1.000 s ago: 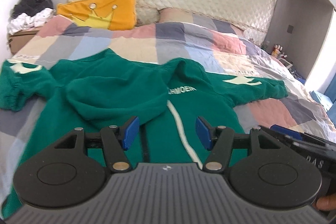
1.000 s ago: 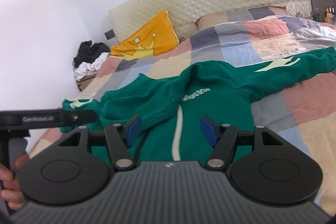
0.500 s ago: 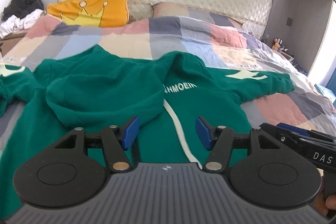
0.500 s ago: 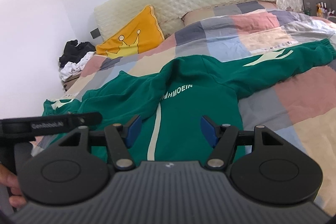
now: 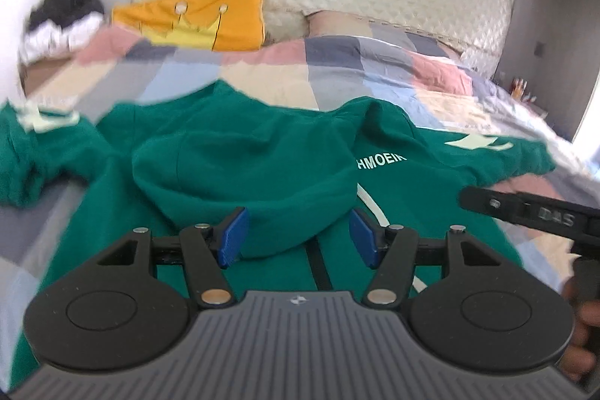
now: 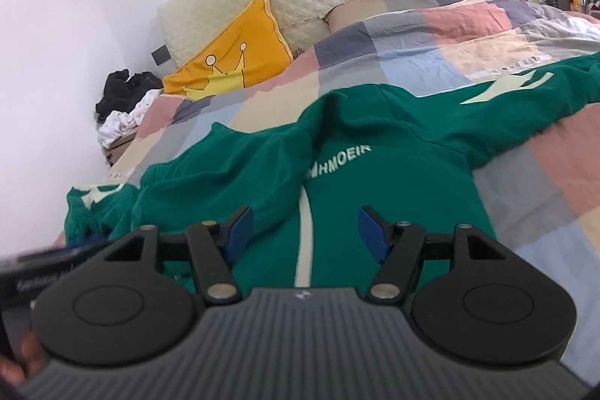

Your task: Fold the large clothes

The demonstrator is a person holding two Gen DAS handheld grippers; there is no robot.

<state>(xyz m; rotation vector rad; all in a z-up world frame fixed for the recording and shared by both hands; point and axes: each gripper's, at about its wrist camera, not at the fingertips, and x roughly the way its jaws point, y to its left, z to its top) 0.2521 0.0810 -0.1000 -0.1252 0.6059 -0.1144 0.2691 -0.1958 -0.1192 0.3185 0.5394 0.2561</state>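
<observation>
Both grippers, left and right, have dipped closer to the spread green zip-up hooded sweatshirt on the patchwork-quilted bed, jaws apart and empty, folding apparently not yet begun.

Green hoodie, pastel checked quilt, yellow pillow.

Both the left claw and right claw have dropped closer over the green hoodie.

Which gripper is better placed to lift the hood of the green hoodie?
Left. The left gripper is open with the hood right ahead; the right gripper faces the zipper instead.
</observation>
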